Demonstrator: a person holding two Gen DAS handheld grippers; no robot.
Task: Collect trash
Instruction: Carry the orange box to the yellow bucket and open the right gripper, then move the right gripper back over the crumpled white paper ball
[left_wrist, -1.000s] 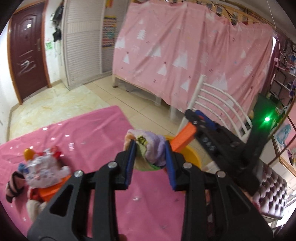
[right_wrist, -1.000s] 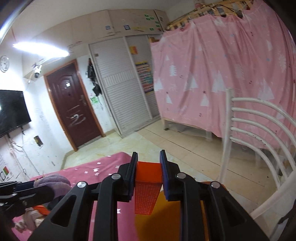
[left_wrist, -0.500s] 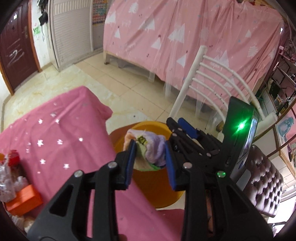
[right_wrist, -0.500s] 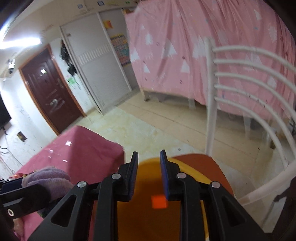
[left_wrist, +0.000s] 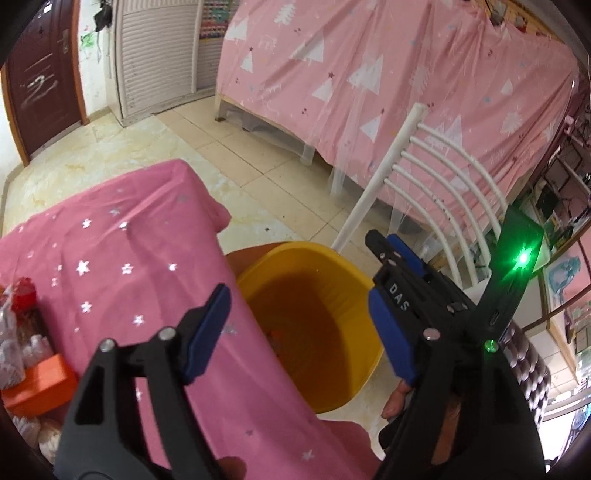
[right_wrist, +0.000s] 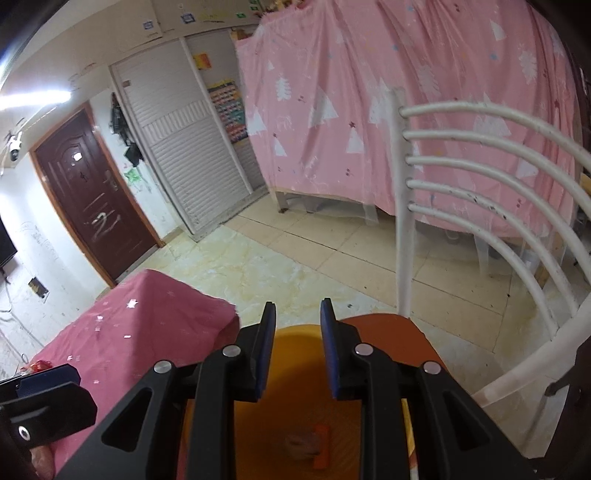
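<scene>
Evidently mid-drop, the left gripper (left_wrist: 299, 328) is opening empty above the yellow bin (left_wrist: 354, 384), the right gripper (right_wrist: 297, 350) stays-free narrowed beside it on nothing, so next comes fetching the trash pile (left_wrist: 26, 354) leftward.

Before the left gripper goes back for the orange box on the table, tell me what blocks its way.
Nothing visible does. The left gripper, jaws opening and empty, hangs over the yellow bin. The orange box lies at the left, with only bare pink tablecloth between, beside clear wrappers.
</scene>
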